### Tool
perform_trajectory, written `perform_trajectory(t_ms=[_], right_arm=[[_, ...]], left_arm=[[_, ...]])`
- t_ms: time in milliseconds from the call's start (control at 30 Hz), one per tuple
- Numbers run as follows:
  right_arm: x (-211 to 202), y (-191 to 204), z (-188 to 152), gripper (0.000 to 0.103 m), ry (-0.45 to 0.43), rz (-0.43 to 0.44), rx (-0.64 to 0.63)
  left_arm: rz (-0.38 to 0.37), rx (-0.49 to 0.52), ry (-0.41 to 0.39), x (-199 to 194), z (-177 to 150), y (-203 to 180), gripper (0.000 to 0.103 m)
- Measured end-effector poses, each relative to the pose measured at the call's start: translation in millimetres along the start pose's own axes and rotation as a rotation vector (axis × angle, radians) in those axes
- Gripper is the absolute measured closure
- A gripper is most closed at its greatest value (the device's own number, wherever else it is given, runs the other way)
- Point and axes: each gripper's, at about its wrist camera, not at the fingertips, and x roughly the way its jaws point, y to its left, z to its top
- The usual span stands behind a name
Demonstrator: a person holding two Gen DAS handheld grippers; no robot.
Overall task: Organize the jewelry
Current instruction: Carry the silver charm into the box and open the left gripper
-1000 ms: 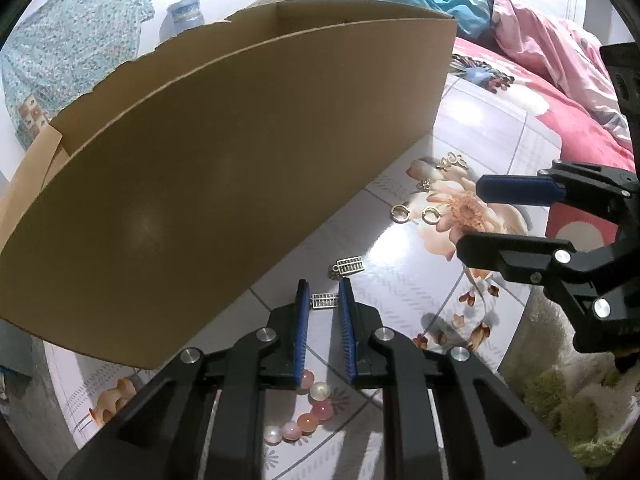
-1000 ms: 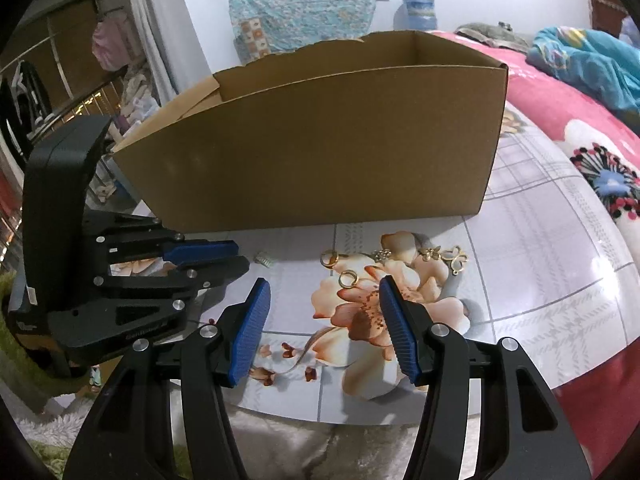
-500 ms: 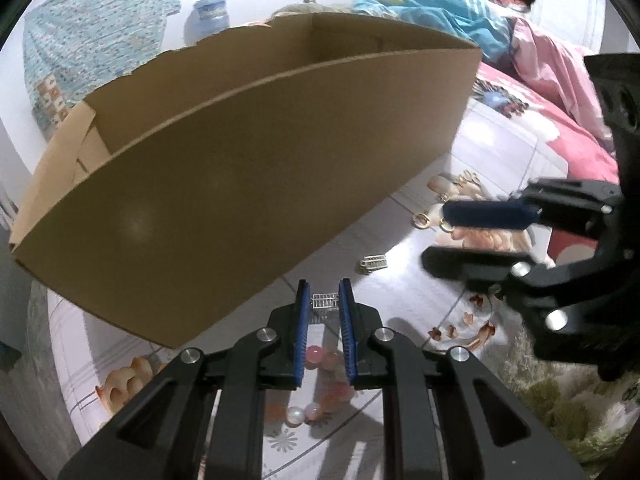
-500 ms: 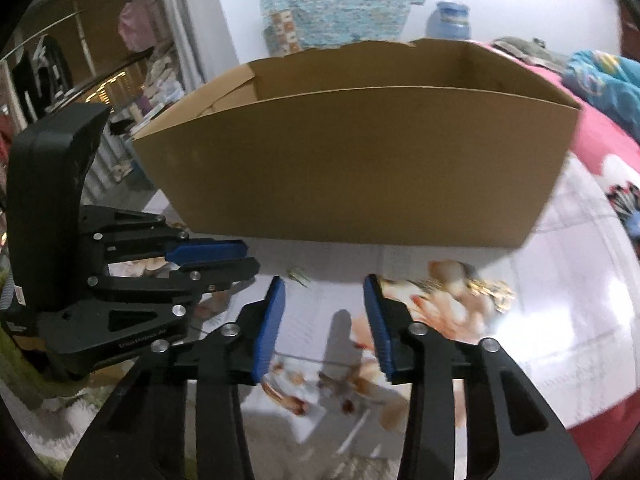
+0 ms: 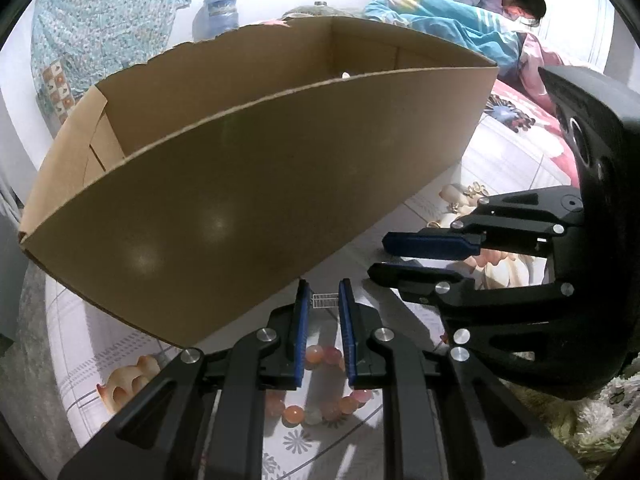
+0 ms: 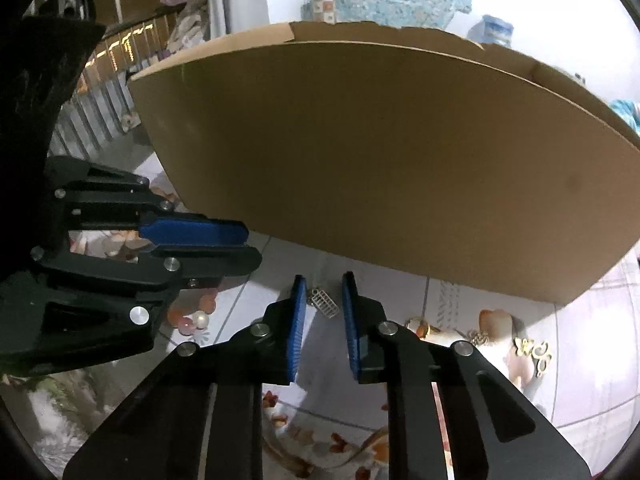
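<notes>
My left gripper (image 5: 323, 295) is shut on a small silver ladder-shaped charm (image 5: 325, 301) and holds it above the table, in front of the cardboard box (image 5: 240, 184). A pink bead bracelet (image 5: 316, 404) lies below it. My right gripper (image 6: 323, 294) is narrowly open around a second silver charm (image 6: 324, 303) lying on the table by the box wall (image 6: 380, 168). It shows at the right in the left wrist view (image 5: 380, 256); the left gripper shows at the left in the right wrist view (image 6: 248, 246). Gold earrings (image 6: 534, 352) lie to the right.
The table wears a glossy floral cloth (image 6: 580, 380). The box is open-topped with a small pale item inside (image 5: 345, 75). A bed with a person lying on it (image 5: 500, 12) is behind. Fluffy rug (image 5: 592, 412) lies below the table edge.
My left gripper rose with the charm held between its fingers. My right gripper moved left from the earrings, narrowed its jaws and came around the second charm.
</notes>
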Motion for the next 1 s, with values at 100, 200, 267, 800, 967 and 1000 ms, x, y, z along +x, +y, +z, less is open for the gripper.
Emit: perform_trajectory(t_ms=[100, 200, 267, 800, 967, 1000], right_arm=[[-1, 4, 1, 0.097, 0.008, -0.001, -0.013], [-1, 5, 1, 0.097, 0.013, -0.003, -0.01], [-2, 3, 2, 0.097, 0.015, 0.005, 0.006], [-31, -18, -2, 0.098, -0.017, -0.005, 0.106], [-48, -19, -5, 0.098, -0.051, -0.005, 0.129], [-54, -20, -4, 0.098, -0.065, -0.003, 0.135]], left_arm=[[-0.006, -0.004, 0.001, 2, 0, 1, 0.089], [-0.011, -0.005, 0.001, 4, 0, 1, 0.089], [-0.013, -0.003, 0.003, 4, -1, 1, 0.089], [-0.024, 0.014, -0.02, -6, -4, -3, 0.089], [-0.024, 0.03, -0.055, -20, -4, -10, 0.089], [-0.025, 0.033, -0.062, -23, -4, -12, 0.089]])
